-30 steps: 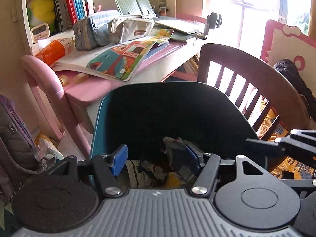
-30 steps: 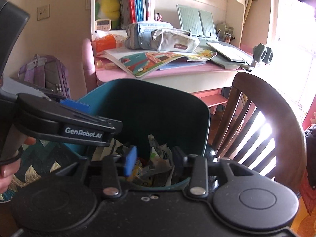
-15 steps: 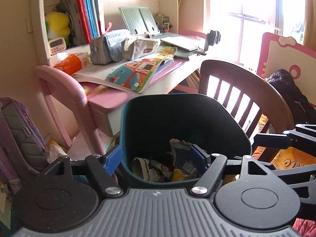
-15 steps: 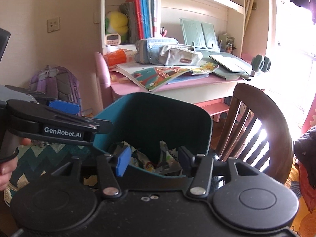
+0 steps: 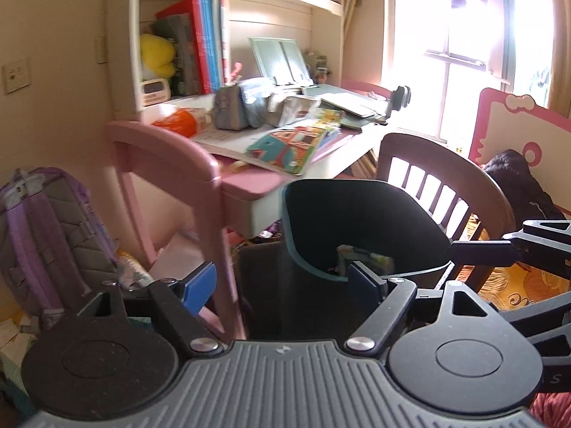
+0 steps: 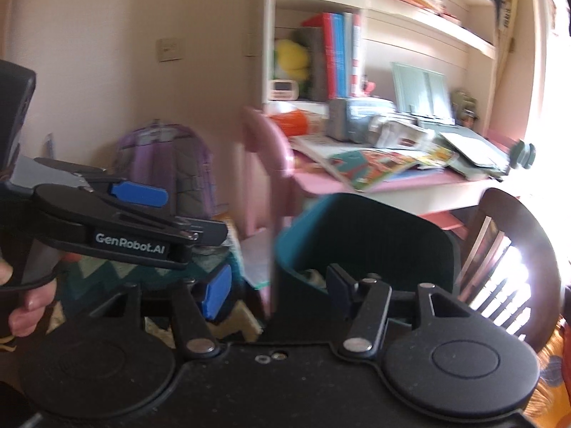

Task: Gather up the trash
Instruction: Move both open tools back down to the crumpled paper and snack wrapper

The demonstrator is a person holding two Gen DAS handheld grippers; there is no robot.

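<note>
**Both grippers emptying out beside the bin**

Sunlit and cluttered, a child's study corner is surrounding the work. Nearest the cameras, the left gripper (image 5: 282, 285) is spreading its jaws, with nothing sitting between the blue pads; the right gripper (image 6: 274, 290) is opening likewise and carrying nothing. In the right wrist view a hand (image 6: 25, 306) is gripping the left tool's handle.

Just beyond the fingertips, the teal trash bin (image 5: 360, 228) is standing on the floor, touching or nearly touching the wooden chair (image 5: 442, 178) on its right. Crumpled wrappers (image 5: 364, 258) are lying low inside it, so the collected trash is resting in the bin. Such scraps are probably weighing almost nothing and crushing easily; pinching a folded edge or a bunched corner should be holding them better than squeezing a flat face. The bin itself is looking stiff, and its rim would be the likeliest hold.

Farther off, a purple backpack (image 5: 46, 228) is leaning at the left, near the pink desk (image 5: 249, 182) bearing books and pencil cases. Behind, shelves and a bright window are closing the scene.
</note>
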